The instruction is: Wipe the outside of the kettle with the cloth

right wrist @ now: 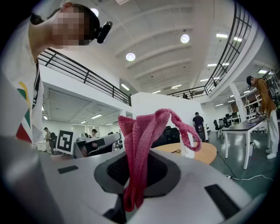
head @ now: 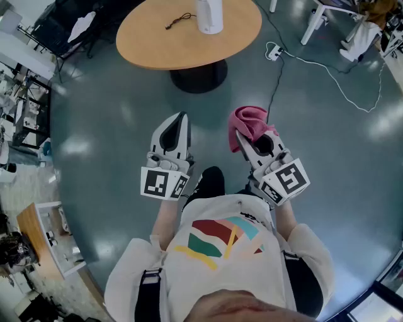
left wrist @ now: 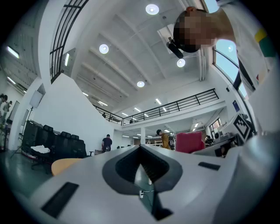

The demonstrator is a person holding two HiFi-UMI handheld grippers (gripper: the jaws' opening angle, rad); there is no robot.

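Here, right tool (head: 240,139) clamping cloth (head: 250,119), left tool (head: 183,117) closed

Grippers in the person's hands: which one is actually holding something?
The right gripper: its jaws are clamped on a pink cloth that bunches up past their tips. The left gripper is shut with nothing between its jaws.

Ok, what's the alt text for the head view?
Seen from above, the right tongs clamp a pink cloth, while the left tongs are shut and empty. Ahead, a white kettle stands on a round wooden table.
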